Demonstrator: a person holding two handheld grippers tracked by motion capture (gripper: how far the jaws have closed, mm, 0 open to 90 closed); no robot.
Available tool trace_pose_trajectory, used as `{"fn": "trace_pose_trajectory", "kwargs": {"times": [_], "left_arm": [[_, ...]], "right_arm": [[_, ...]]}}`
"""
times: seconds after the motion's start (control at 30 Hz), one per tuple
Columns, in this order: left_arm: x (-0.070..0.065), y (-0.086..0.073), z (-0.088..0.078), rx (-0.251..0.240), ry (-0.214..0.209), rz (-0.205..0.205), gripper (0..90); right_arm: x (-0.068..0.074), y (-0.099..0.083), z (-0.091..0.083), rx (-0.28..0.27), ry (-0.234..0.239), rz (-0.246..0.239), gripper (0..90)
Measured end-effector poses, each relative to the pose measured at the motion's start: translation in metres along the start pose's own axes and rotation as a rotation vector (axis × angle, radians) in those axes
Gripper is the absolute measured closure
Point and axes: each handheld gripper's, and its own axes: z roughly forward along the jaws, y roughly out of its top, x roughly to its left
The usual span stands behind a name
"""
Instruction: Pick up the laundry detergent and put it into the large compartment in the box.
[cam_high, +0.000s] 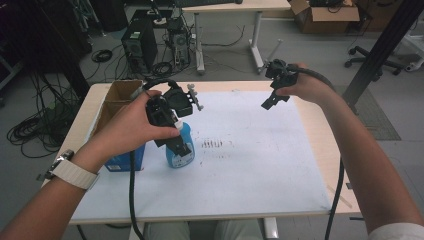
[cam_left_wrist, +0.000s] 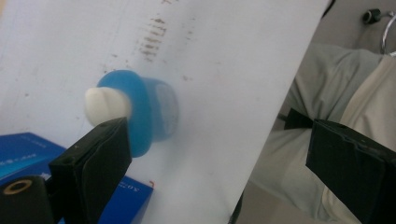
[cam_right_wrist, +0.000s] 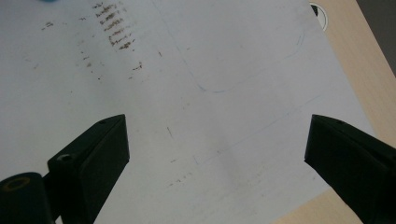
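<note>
A small blue bottle (cam_high: 186, 139) with a white cap stands upright on the white sheet (cam_high: 260, 160), left of centre. My left gripper (cam_high: 175, 141) hangs just over it, pointing down. In the left gripper view the bottle (cam_left_wrist: 140, 109) lies under the left jaw; the left gripper (cam_left_wrist: 217, 128) is open and the bottle is not clamped. My right gripper (cam_high: 267, 103) is held in the air over the far right part of the sheet. Its jaws stand wide apart in the right gripper view, where the right gripper (cam_right_wrist: 215, 122) holds nothing.
A blue carton (cam_high: 125, 161) lies just left of the bottle, with an open cardboard box (cam_high: 119, 95) behind it. Brown smudges (cam_high: 212, 144) mark the sheet's middle. The wooden table edge (cam_high: 320, 130) runs along the right. Computer towers and cables sit on the floor beyond.
</note>
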Motion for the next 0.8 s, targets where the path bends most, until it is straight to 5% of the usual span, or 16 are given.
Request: {"fn": "trace_pose_trajectory", "kwargs": {"times": [0.2,0.43,0.8], "left_arm": [[0.011,0.002,-0.003,0.014,0.054,-0.079,7.1],[0.022,0.0,-0.002,0.016,0.065,-0.133,6.7],[0.036,0.002,0.01,0.035,0.077,-0.163,6.8]], "right_arm": [[0.002,0.002,0.0,-0.004,0.002,-0.006,6.6],[0.002,0.002,0.0,-0.002,0.0,-0.007,6.6],[0.002,0.002,0.0,-0.005,-0.005,-0.007,6.6]]}}
